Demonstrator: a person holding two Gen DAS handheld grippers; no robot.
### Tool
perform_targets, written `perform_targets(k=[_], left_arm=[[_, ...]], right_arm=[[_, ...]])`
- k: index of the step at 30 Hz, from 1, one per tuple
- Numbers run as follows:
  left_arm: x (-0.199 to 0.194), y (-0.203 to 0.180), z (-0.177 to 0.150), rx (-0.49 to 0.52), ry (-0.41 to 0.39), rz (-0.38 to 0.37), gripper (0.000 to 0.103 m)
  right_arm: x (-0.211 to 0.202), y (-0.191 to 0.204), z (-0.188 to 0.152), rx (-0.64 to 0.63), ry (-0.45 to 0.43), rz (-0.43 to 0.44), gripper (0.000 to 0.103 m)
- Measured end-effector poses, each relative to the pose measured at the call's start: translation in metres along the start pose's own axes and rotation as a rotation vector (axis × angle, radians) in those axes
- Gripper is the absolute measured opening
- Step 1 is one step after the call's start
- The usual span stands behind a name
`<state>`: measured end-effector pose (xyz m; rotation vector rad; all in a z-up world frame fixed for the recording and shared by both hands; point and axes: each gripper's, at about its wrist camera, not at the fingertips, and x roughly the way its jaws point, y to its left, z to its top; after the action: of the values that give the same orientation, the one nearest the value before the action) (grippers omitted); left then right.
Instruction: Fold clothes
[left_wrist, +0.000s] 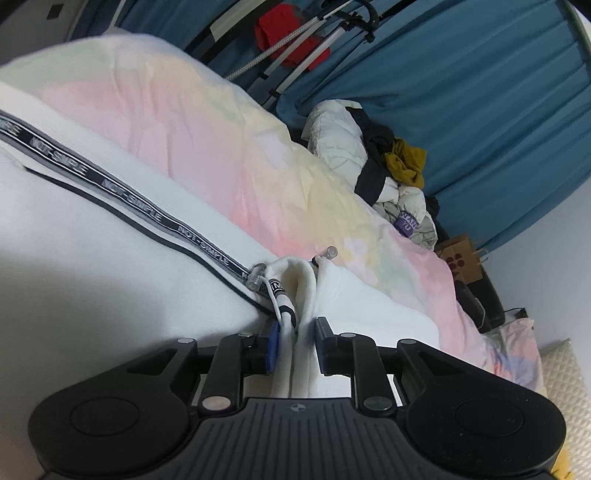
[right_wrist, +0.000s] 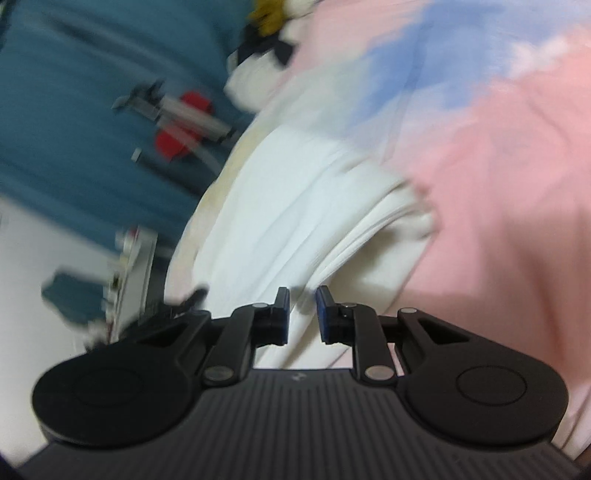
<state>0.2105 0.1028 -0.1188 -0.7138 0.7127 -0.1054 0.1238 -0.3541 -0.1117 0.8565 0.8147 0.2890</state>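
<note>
A white garment (left_wrist: 110, 258) with a black lettered stripe (left_wrist: 122, 192) lies across the bed in the left wrist view. My left gripper (left_wrist: 297, 325) is shut on its bunched edge, where two clear-tipped drawstrings (left_wrist: 256, 277) stick out. The right wrist view is blurred. In it the white garment (right_wrist: 280, 206) runs in folds from the bed's edge down between the fingers of my right gripper (right_wrist: 302, 299). That gripper stands nearly closed, with the white cloth in the narrow gap.
A pastel pink, yellow and blue bedspread (left_wrist: 221, 147) (right_wrist: 498, 166) covers the bed. A pile of other clothes (left_wrist: 388, 162) sits at its far side against a blue curtain (left_wrist: 480, 92). Beyond are a metal rack with something red (left_wrist: 280, 26), a paper bag (left_wrist: 461, 258) and a pillow (left_wrist: 565, 387).
</note>
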Motion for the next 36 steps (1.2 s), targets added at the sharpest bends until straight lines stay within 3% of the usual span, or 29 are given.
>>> perform_targets(k=[2,4,9,12,15,19,21,27,33,36], left_arm=[[-0.017,-0.003,-0.001,0.018,-0.022,0.024,0.026],[-0.037,-0.007,-0.002,0.043,-0.03,0.065,0.04],[-0.087,-0.007,-0.007,0.091,-0.059,0.283,0.067],[-0.115,-0.004,-0.008,0.082,-0.062,0.335,0.079],[-0.142,-0.006,-0.009,0.093,-0.078,0.398,0.087],[-0.17,-0.003,-0.011,0.07,-0.062,0.555,0.092],[-0.186,0.009,-0.011,0.016,-0.046,0.567,0.092],[-0.235,0.061,-0.018,-0.263,-0.062,0.469,0.092],[-0.248,0.089,-0.026,-0.435,-0.083,0.424,0.093],[-0.239,0.101,-0.028,-0.508,-0.051,0.398,0.093]], right_arm=[[0.002,0.019,-0.007,-0.124,0.008,-0.007,0.019],[0.002,0.034,-0.011,-0.234,-0.003,0.016,0.019],[0.01,0.054,-0.002,-0.423,-0.071,0.025,0.019],[0.019,0.06,0.006,-0.513,-0.114,0.007,0.019],[0.032,0.065,0.012,-0.585,-0.137,-0.044,0.019],[0.041,0.062,0.006,-0.63,-0.106,-0.124,0.019],[0.047,0.059,0.004,-0.63,-0.071,-0.134,0.018],[0.065,0.051,0.003,-0.621,0.001,-0.154,0.018],[0.083,0.057,0.011,-0.774,0.075,-0.156,0.015],[0.089,0.058,0.009,-0.843,0.091,-0.155,0.015]])
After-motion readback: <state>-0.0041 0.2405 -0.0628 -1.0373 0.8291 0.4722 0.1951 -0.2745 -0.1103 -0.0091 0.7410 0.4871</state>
